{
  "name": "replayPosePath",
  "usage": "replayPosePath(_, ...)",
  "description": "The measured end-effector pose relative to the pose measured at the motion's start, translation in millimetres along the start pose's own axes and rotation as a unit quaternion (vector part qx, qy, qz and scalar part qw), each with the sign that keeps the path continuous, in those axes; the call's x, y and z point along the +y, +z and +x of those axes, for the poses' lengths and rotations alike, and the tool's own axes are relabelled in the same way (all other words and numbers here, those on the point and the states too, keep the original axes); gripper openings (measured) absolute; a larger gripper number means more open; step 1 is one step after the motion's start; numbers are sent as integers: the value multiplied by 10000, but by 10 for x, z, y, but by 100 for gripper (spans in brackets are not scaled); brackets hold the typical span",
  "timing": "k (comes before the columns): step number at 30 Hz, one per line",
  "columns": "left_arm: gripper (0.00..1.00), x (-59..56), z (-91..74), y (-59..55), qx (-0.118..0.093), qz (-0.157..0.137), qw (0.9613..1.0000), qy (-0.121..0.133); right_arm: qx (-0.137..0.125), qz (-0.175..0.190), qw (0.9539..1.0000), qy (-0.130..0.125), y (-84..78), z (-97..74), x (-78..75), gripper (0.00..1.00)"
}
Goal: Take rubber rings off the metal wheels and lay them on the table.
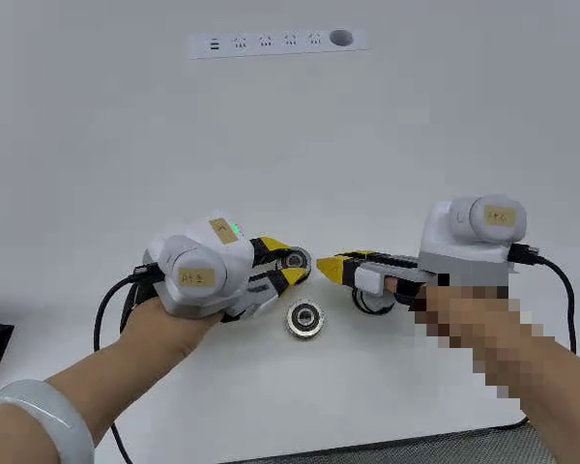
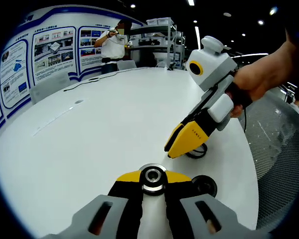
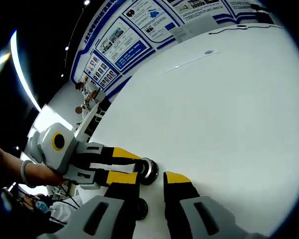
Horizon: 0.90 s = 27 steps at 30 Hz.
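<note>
Fingers (image 2: pixel 128 177) of the left gripper (image 2: pixel 153 175) clamp a metal wheel (image 2: pixel 153 181) just above the worktop (image 2: pixel 99 129); the right gripper (image 3: pixel 151 178) faces it, slightly parted, empty. A second wheel (image 1: pixel 305 319) lies between them, a rubber ring (image 1: pixel 371 303) beneath the right one

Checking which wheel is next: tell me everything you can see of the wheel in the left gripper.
The wheel is round, silvery metal, with a dark inner band around a central hole. The left gripper clamps its rim between yellow-tipped jaws, over the white table, its flat face toward that gripper's camera.
</note>
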<state>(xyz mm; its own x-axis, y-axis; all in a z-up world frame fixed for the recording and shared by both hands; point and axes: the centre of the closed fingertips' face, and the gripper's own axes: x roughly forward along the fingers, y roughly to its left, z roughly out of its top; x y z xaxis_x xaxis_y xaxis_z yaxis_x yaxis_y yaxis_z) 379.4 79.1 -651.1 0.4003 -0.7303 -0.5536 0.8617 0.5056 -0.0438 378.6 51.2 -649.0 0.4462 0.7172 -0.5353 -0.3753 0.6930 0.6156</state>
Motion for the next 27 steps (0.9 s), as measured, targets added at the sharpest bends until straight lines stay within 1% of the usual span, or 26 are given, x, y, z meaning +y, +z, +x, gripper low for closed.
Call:
replayPosePath(6, 15, -2, 3, 1, 39, 85, 10000, -12, 117, 89, 9998, 126, -4, 119, 22, 21)
replayPosePath(10, 14, 4, 8, -3, 30, 86, 10000, -24, 162, 160, 9996, 178, 0, 197, 18, 21)
replayPosePath(16, 14, 0, 3, -4, 13, 64, 10000, -15, 233, 318, 9989, 273, -19, 268, 15, 22)
replayPosePath(22, 14, 1, 2, -7, 7, 50, 10000, 5, 305, 464, 9977, 396, -44, 286, 56, 22)
replayPosePath(27, 14, 2, 3, -8, 5, 39, 10000, 12, 369, 564, 9967, 459, -54, 252, 78, 22)
